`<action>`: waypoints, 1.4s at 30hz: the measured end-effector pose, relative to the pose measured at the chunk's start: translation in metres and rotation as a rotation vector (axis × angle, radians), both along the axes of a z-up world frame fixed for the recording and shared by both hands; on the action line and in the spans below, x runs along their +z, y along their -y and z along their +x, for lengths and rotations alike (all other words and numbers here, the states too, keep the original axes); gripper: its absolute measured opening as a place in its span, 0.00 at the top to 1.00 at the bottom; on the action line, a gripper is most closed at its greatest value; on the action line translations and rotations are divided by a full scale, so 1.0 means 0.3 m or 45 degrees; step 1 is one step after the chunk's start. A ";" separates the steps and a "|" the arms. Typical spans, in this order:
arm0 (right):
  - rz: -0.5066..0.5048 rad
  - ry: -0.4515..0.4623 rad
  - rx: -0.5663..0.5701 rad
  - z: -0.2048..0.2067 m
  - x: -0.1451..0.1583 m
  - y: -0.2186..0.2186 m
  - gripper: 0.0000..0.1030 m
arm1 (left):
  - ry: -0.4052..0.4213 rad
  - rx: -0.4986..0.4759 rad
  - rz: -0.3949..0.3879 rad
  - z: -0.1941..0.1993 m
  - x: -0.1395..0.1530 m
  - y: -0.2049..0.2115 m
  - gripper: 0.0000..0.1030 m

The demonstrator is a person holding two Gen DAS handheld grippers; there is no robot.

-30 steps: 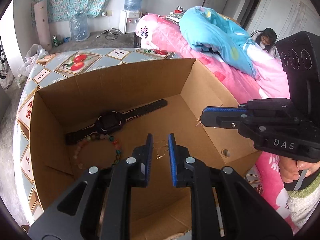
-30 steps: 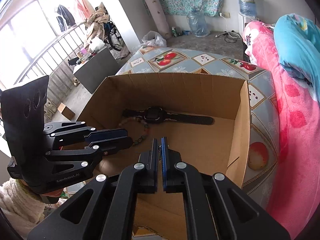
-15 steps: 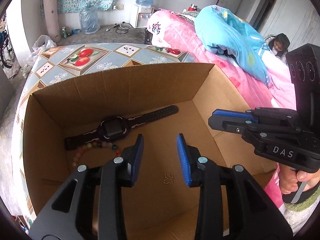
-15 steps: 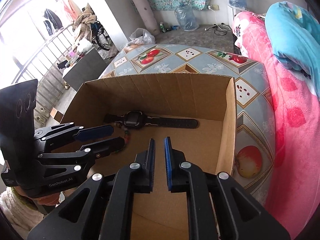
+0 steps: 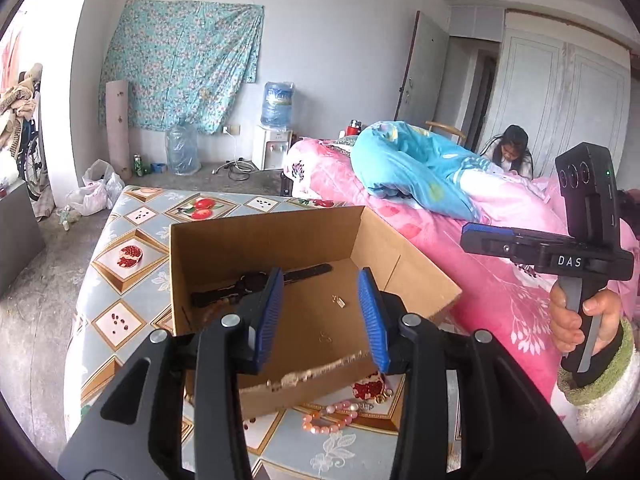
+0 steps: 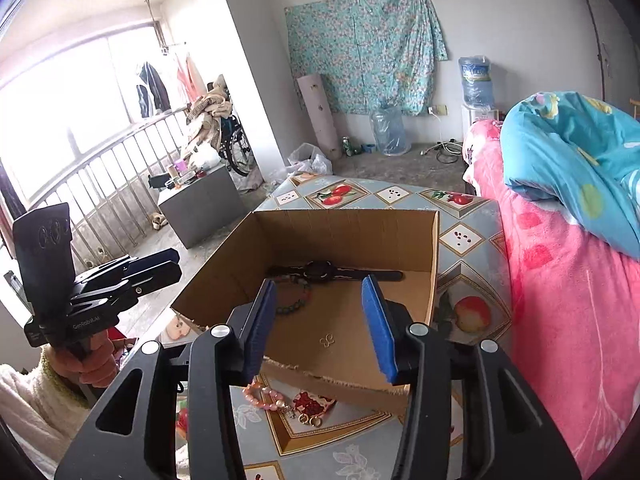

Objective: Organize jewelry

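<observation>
An open cardboard box [image 5: 260,220] [image 6: 344,214] stands on the patterned table. Inside lie a black watch [image 5: 256,282] [image 6: 320,271], a dark bead bracelet [image 6: 296,300] and small gold pieces [image 5: 339,301] [image 6: 329,340]. In front of the box, on the table, lie a pink bead bracelet [image 5: 332,416] [image 6: 266,394] and gold rings [image 6: 312,420]. My left gripper [image 5: 320,320] [image 6: 160,266] and right gripper [image 6: 320,316] [image 5: 468,236] hover above the box's near edge. The jaws of both are opening, with nothing between them.
The table [image 5: 132,256] carries a fruit-print cloth. A pink bed [image 5: 460,240] with a blue quilt [image 6: 568,160] runs along the right side, and a person [image 5: 510,152] sits beyond it. Water bottles [image 5: 182,152] stand by the far wall. A balcony railing [image 6: 100,200] is at the left.
Both grippers have pulled back and up out of the box, and their jaws have spread apart. A small gold piece now lies on the box floor.
</observation>
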State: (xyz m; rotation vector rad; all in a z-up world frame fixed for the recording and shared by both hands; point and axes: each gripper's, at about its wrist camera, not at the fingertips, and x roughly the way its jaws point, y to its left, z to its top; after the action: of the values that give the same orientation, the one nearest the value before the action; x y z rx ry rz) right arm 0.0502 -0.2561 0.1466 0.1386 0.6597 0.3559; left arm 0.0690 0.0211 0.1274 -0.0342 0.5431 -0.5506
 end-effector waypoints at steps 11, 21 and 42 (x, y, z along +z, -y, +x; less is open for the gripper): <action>0.069 -0.278 -0.098 -0.179 -0.382 -0.034 0.57 | -0.290 -0.085 0.040 -0.142 -0.334 0.049 0.64; 0.056 -0.363 -0.153 -0.175 -0.525 -0.046 0.59 | -0.367 -0.154 0.197 -0.019 -0.506 0.206 0.65; -0.217 -0.273 -0.202 -0.140 -0.555 -0.094 0.30 | -0.353 0.017 0.269 -0.116 -0.489 0.022 0.65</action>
State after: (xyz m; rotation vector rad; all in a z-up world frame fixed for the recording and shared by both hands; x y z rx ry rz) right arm 0.0081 -0.2280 -0.0198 0.0660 0.8821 0.1320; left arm 0.0341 0.0146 -0.0192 0.0878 0.8685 -0.4756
